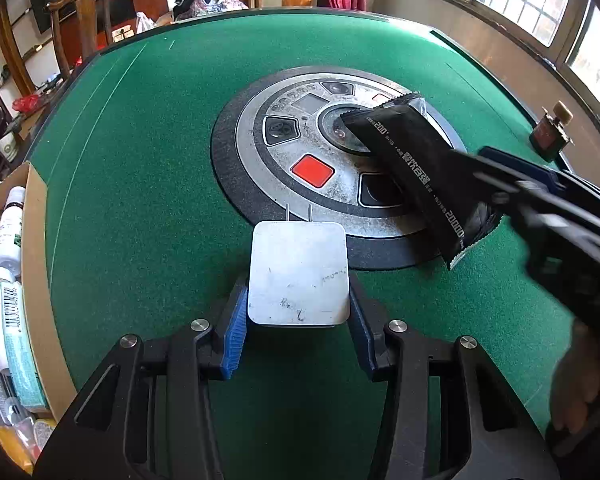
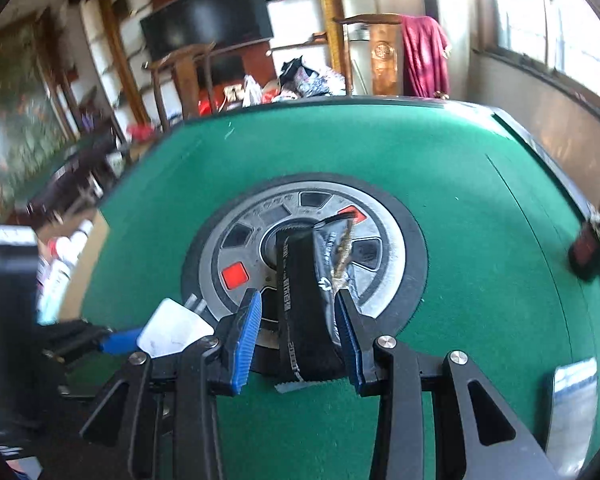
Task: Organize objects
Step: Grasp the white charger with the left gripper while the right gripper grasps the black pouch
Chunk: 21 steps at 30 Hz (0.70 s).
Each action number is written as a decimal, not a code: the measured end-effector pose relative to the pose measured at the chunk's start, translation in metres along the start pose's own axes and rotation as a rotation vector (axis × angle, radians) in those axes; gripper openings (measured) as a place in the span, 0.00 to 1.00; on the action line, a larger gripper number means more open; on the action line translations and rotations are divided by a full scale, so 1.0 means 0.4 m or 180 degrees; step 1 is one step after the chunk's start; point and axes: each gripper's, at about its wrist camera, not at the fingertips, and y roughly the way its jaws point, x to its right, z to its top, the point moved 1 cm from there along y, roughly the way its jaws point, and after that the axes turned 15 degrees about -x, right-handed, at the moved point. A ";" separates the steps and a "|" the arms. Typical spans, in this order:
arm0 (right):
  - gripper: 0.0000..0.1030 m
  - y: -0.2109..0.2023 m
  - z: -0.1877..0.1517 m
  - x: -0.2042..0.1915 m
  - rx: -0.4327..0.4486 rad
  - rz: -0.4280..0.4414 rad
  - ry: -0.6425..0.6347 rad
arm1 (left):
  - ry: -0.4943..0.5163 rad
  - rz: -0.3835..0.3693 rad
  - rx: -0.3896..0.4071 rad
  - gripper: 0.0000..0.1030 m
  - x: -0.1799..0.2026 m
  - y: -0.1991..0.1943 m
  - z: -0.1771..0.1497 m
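Left tongs [image 1: 298, 312] tilted down gripping charger [image 1: 298, 272]

The left gripper [image 1: 298, 312], at the bottom centre of its own view, is a matte black frame of angular linkage arms with triangular cut-outs, pinned by four round silver screw heads. Its fingers [image 1: 236, 330] carry bright blue ribbed pads. The right gripper [image 2: 298, 332], low in its view, has the same build: black arms, silver pivot screws, blue grooved pads. At the lower right edge of the left view a hand [image 1: 576, 392] shows, blurred, with no sleeve to be made out
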 end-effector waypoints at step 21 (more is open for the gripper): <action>0.18 0.067 -0.003 0.029 -0.0264 -0.0281 0.0063 | 0.0080 0.0198 0.0123 0.43 0.026 0.007 0.000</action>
